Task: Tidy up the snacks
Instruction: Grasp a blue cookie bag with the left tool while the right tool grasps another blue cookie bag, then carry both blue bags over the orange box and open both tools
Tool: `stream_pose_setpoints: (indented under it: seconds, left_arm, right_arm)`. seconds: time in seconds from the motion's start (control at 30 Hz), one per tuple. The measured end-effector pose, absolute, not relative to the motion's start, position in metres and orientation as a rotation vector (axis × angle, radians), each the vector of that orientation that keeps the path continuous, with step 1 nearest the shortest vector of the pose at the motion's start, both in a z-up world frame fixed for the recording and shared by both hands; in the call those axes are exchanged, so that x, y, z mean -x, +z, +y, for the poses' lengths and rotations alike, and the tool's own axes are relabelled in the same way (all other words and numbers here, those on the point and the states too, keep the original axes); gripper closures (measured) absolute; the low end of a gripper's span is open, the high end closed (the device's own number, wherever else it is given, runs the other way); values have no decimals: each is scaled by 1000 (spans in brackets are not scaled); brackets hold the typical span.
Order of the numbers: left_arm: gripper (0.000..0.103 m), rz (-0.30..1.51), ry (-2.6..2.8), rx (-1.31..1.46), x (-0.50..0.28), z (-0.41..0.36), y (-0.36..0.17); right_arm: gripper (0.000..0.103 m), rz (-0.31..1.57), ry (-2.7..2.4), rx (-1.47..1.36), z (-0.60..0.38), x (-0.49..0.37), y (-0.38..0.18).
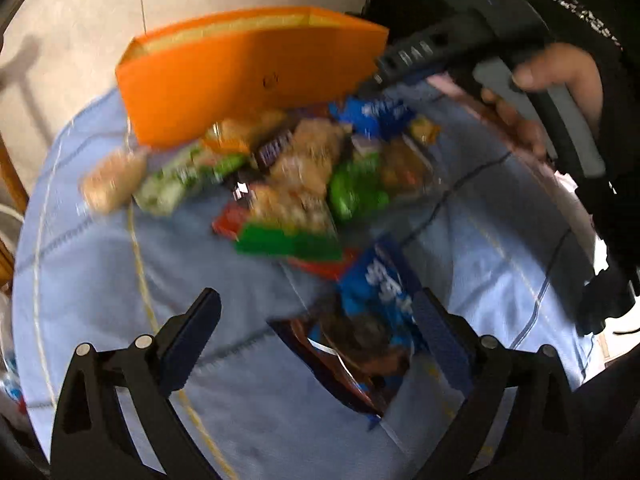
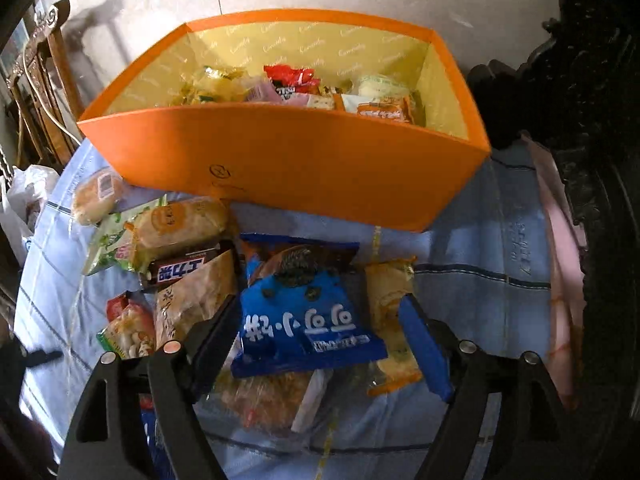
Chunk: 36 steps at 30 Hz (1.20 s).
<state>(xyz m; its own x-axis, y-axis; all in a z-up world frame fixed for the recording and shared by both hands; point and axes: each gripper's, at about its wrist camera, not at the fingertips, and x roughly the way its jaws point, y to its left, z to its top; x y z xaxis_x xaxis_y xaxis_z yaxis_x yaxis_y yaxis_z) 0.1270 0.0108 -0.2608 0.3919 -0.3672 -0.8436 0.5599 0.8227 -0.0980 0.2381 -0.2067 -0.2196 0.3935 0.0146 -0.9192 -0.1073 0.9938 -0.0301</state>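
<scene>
Since the orange box (image 2: 280, 160) sits far back as the collecting bin, both hand-held grippers, left (image 1: 316, 328) and right (image 2: 320, 320), hang wide and empty over blue snack packets (image 2: 308, 320) on the desk (image 2: 480, 280), ready to pick.

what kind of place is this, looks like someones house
Probably a home dining area: a table under a light blue cloth, a carved wooden chair beside it, and an orange box partly filled with packaged snacks.

Left wrist view smears the loose pile of wrapped snacks (image 1: 280, 184) beyond reading; the tall orange cardboard box (image 2: 288, 168) hides its contents' lower halves.
</scene>
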Motion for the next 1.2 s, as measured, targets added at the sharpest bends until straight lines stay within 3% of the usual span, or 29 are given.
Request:
stream_pose_setpoints:
  seconds: [0.17, 0.23, 0.33, 0.43, 0.53, 0.83, 1.2]
  left_arm:
    - [7, 1008, -542, -194, -120, -3, -286]
    - [7, 1021, -530, -199, -116, -17, -290]
    - [25, 1007, -573, -235, -107, -24, -292]
    - [46, 996, -615, -253, -97, -25, -287]
    - [53, 997, -636, -253, -91, -23, -281]
    - [54, 897, -583, -190, -95, -2, -239]
    - [54, 725, -439, -49, -154, 29, -154]
  right_arm:
    - [17, 1220, 56, 109, -196, -253, -248]
    - [21, 1243, 40, 105, -195, -252, -260]
    - [35, 1218, 66, 103, -191, -243, -261]
    - [38, 1193, 71, 126, -189, -234, -256]
    - [39, 1160, 78, 137, -187, -223, -248]
    - [39, 1049, 84, 122, -186, -184, -213]
    - [39, 866, 57, 113, -192, -169, -123]
